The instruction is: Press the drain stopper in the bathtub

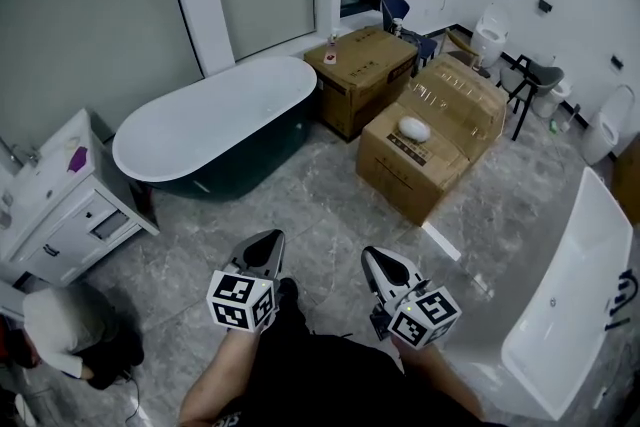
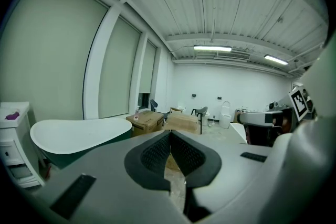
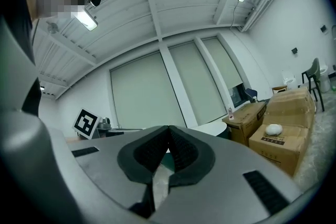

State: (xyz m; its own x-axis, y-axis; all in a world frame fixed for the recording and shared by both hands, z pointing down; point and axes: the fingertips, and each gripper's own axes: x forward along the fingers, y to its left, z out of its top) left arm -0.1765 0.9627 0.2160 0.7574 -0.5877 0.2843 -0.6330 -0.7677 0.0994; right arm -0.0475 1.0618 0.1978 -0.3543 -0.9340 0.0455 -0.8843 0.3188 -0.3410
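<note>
A dark green bathtub (image 1: 215,130) with a white inside stands by the windows at the far left; it also shows as the bathtub (image 2: 73,136) in the left gripper view and the bathtub (image 3: 218,127) in the right gripper view. No drain stopper can be made out. A second white bathtub (image 1: 575,295) stands at the right edge. My left gripper (image 1: 262,253) and right gripper (image 1: 382,265) are held low in front of me, over the floor, several steps from either tub. Both are shut with nothing between the jaws.
Cardboard boxes (image 1: 430,140) stand mid-room, one with a white object (image 1: 414,129) on top. A white vanity cabinet (image 1: 62,200) stands at the left, with a crouching person (image 1: 65,335) below it. Toilets (image 1: 490,35) and a black chair (image 1: 535,80) line the far right. Grey marble floor (image 1: 320,225) lies ahead.
</note>
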